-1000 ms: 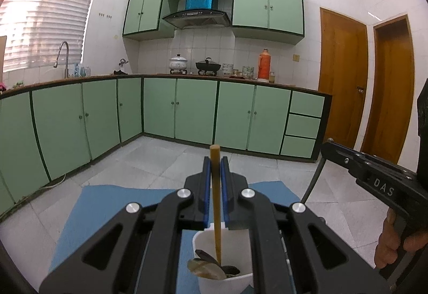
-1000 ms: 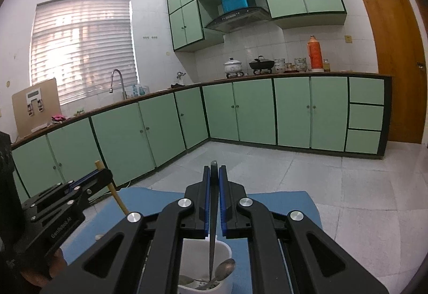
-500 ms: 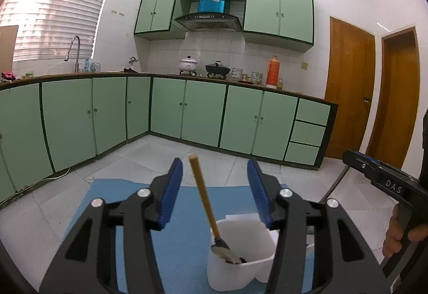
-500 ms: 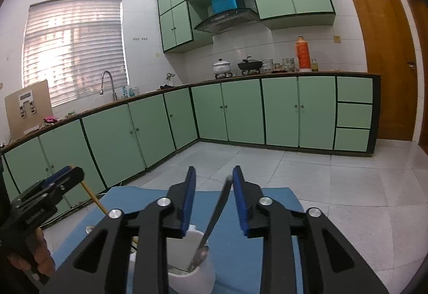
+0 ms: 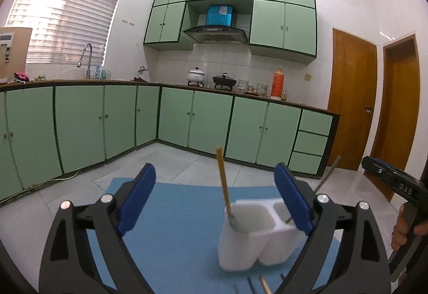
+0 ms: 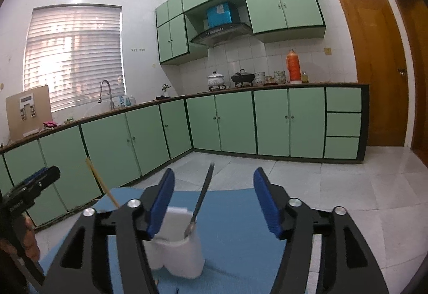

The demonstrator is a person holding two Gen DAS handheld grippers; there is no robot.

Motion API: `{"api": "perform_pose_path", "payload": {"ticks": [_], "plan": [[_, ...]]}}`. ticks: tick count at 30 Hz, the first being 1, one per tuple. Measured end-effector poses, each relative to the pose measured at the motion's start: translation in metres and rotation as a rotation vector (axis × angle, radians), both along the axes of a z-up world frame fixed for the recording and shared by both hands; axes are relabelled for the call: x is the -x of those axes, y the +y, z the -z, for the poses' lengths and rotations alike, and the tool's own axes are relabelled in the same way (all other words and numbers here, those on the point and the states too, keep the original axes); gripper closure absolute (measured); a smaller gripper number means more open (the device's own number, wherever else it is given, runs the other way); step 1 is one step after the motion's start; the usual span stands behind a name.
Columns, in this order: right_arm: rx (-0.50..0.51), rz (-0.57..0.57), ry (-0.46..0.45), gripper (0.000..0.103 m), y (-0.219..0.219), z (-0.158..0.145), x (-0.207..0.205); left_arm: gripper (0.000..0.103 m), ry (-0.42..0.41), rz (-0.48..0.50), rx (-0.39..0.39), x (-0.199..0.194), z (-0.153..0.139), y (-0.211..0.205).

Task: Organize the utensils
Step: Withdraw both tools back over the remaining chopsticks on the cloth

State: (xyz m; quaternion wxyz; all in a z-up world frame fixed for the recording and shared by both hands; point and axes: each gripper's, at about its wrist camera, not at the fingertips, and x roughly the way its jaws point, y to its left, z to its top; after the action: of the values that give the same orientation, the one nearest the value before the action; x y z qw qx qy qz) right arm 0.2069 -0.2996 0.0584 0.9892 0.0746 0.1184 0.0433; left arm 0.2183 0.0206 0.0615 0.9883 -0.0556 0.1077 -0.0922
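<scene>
Two grippers, left [image 5: 214, 197] & right [image 6: 214, 200], are hanging spread w/ nothing pinched, utensils standing in holder [image 5: 256, 237] on mat [image 5: 174, 213]; best lifting straight clear, w/o knocking handles.

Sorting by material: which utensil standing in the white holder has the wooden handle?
The wooden-handled utensil in the holder's left compartment; the other utensil is dark metal.

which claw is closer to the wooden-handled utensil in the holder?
Left, as far as the views show. The left claw is open around the wooden-handled utensil in the white holder. The right claw is open around the metal spoon in the other compartment.
</scene>
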Motion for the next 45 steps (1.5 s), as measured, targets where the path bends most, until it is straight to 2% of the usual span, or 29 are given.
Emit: {"api": "perform_pose_path", "payload": {"ticks": [2,7,12,18,28,31,36,39,43,45], "plan": [[0.015,0.017,-0.007,0.019,0.004,0.01,0.019,0.012,0.008,0.008,-0.003,0.014,0.006,0.0],[0.038,0.054,0.018,0.008,0.013,0.038,0.057,0.007,0.047,0.027,-0.018,0.054,0.032,0.0],[-0.003,0.052,0.083,0.006,0.016,0.07,0.088,0.006,0.125,0.03,-0.009,0.085,0.066,0.006],[0.023,0.051,0.131,0.006,0.036,0.103,0.124,0.006,0.202,0.021,-0.004,0.116,0.102,0.013],[0.079,0.056,0.135,0.006,0.066,0.146,0.175,0.006,0.214,0.01,-0.09,0.161,0.139,0.0],[0.105,0.069,0.126,0.007,0.073,0.157,0.184,0.006,0.215,0.005,-0.121,0.17,0.149,-0.006],[0.122,0.082,0.106,0.013,0.081,0.172,0.196,0.006,0.227,0.002,-0.111,0.178,0.16,-0.008],[0.125,0.074,0.109,0.02,0.089,0.181,0.201,0.006,0.227,-0.002,-0.117,0.182,0.165,-0.008],[0.145,0.073,0.106,0.038,0.097,0.189,0.203,0.006,0.226,-0.012,-0.122,0.187,0.17,-0.004],[0.142,0.069,0.109,0.042,0.098,0.191,0.203,0.006,0.23,-0.015,-0.114,0.189,0.172,-0.002]]}}
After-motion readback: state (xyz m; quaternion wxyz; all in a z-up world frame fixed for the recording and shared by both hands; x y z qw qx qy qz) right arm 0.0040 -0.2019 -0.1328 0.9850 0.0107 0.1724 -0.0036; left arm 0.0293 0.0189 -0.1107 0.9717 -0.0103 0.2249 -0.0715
